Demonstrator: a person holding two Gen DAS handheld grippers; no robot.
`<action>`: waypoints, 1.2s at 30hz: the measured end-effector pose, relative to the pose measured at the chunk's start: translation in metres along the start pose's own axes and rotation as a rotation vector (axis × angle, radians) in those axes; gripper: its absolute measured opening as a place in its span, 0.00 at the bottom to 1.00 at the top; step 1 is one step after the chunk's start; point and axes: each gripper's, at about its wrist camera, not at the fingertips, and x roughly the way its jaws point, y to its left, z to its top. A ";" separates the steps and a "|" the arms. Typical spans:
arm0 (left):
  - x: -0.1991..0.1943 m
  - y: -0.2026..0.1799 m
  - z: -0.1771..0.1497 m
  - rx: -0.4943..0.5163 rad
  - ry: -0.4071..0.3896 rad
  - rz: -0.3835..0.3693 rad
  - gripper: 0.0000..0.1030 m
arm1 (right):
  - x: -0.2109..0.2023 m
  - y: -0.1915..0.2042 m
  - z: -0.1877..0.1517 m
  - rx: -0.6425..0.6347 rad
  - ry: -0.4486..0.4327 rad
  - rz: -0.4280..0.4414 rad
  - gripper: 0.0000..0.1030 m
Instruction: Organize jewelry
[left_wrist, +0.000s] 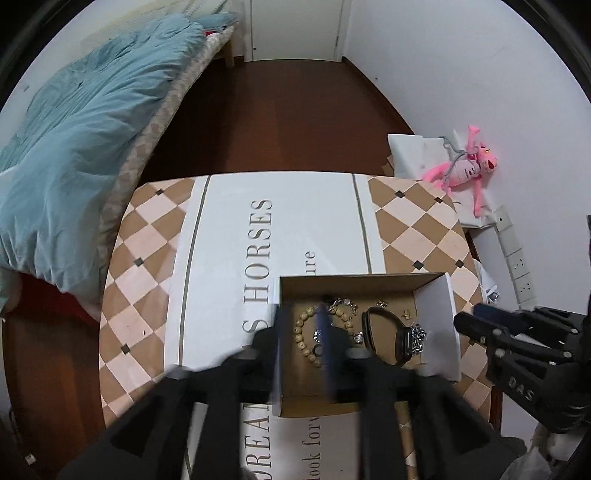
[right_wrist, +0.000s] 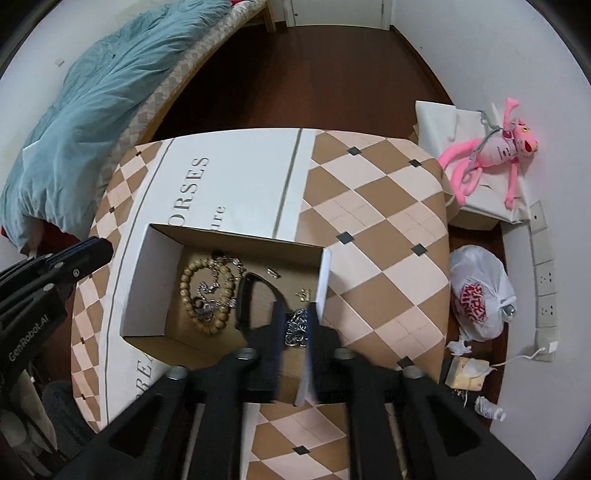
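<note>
An open cardboard box (left_wrist: 437, 306) (right_wrist: 151, 280) stands on the checkered table. It holds a wooden bead bracelet (left_wrist: 303, 341) (right_wrist: 188, 291), a black smartwatch (left_wrist: 391, 328) (right_wrist: 246, 301), a silver chain (left_wrist: 418, 336) (right_wrist: 297, 326) and small gold earrings (right_wrist: 302, 294). My left gripper (left_wrist: 301, 347) hovers over the box's left wall, fingers slightly apart, holding nothing. My right gripper (right_wrist: 295, 347) hovers over the box's right wall above the silver chain, fingers slightly apart and empty. It also shows in the left wrist view (left_wrist: 480, 325).
The table (right_wrist: 388, 221) has a white printed centre strip. A bed with a teal duvet (left_wrist: 74, 147) lies to the left. A pink plush toy (right_wrist: 495, 151) lies on white boxes at right. A plastic bag (right_wrist: 480, 295) and wall sockets (right_wrist: 545, 266) are by the wall.
</note>
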 end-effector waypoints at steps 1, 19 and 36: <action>0.001 0.002 -0.003 -0.006 -0.002 0.012 0.67 | -0.001 0.000 -0.002 0.001 -0.004 -0.010 0.52; 0.016 0.011 -0.050 -0.029 0.010 0.127 0.96 | 0.013 -0.002 -0.050 0.080 -0.018 -0.146 0.95; -0.106 -0.006 -0.087 -0.022 -0.180 0.114 0.96 | -0.117 0.023 -0.107 0.083 -0.265 -0.204 1.00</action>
